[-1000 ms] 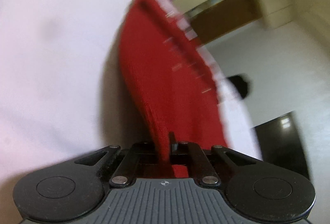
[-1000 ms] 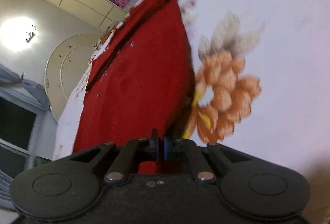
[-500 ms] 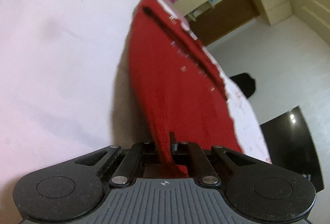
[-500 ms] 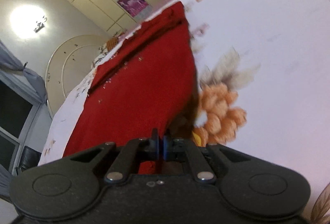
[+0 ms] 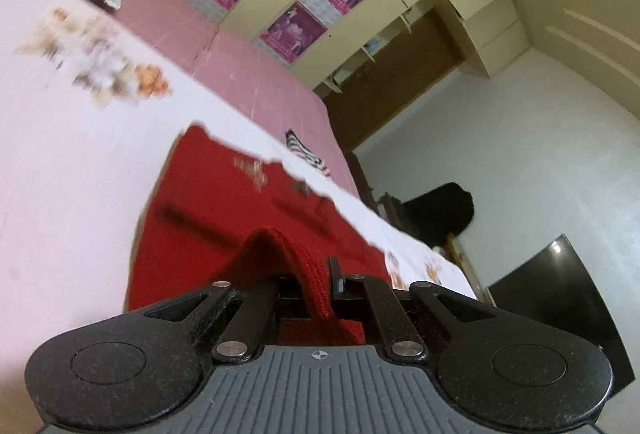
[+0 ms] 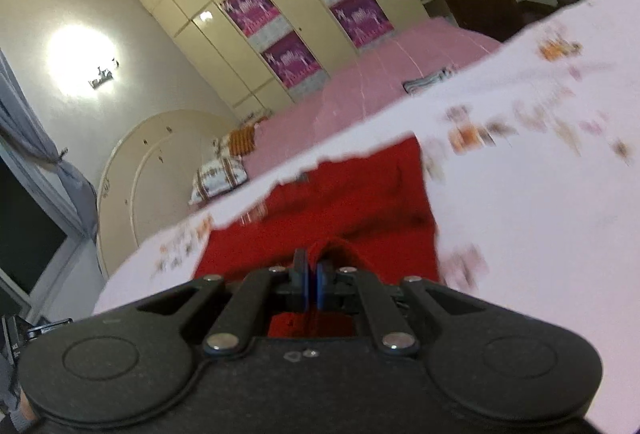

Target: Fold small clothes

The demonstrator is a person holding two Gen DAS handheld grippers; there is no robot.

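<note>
Gripping the same red knitted garment (image 5: 224,210) at 2 spots, we have both tongs clamped on it. Our left gripper (image 5: 320,274) pinches a ribbed red hem that arches up over its black fingers, and our right gripper (image 6: 312,268) has its 2 blue-padded jaws pressed together on a raised ridge of the red fabric. Beyond the tongs, the rest of the garment lies spread on the white bedsheet with orange floral print (image 6: 540,194), its far edge near where the sheet ends. Past that we see a pink bed cover (image 5: 224,58), and on it a small striped folded cloth (image 5: 306,154) just beyond the garment. At the head of the bed sit a white patterned pillow (image 6: 218,176) and an orange striped cushion (image 6: 240,140). Cream wardrobe doors with purple printed panels (image 6: 288,54) line the wall behind. Both views are blurred, so finer details on the garment's front are hard to make out.
</note>
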